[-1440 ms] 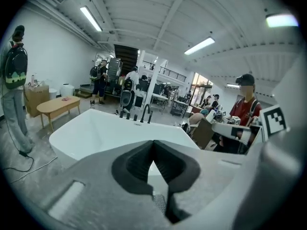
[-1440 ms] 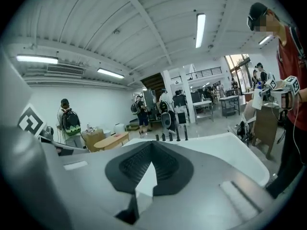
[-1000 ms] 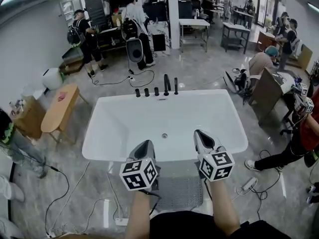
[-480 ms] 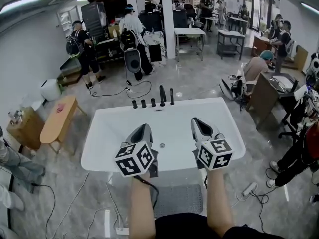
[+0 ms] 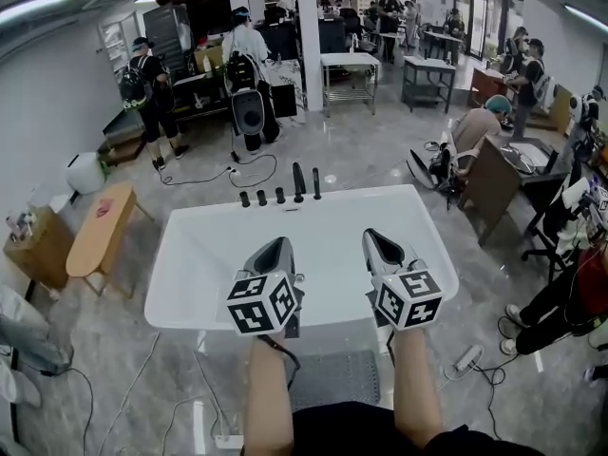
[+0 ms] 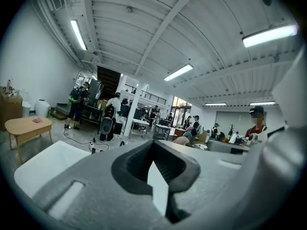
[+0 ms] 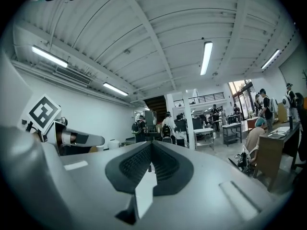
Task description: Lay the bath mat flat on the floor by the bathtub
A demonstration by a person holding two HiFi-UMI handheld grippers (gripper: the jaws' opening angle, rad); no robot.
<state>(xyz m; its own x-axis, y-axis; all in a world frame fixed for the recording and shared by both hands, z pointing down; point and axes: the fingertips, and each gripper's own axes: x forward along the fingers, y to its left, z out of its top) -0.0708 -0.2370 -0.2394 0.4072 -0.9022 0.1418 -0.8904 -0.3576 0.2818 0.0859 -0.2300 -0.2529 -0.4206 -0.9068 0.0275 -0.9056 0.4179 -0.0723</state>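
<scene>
Bath mat (image 5: 337,378): head view shows it lying flat on the floor just beside the bathtub (image 5: 313,221). The left gripper (image 5: 277,247) and right gripper (image 5: 372,237) are held above the mat, not touching it.

Left gripper view: fingers (image 6: 103,181) pressed together, holding nothing.

Right gripper view: fingers (image 7: 206,181) likewise together, empty.
</scene>
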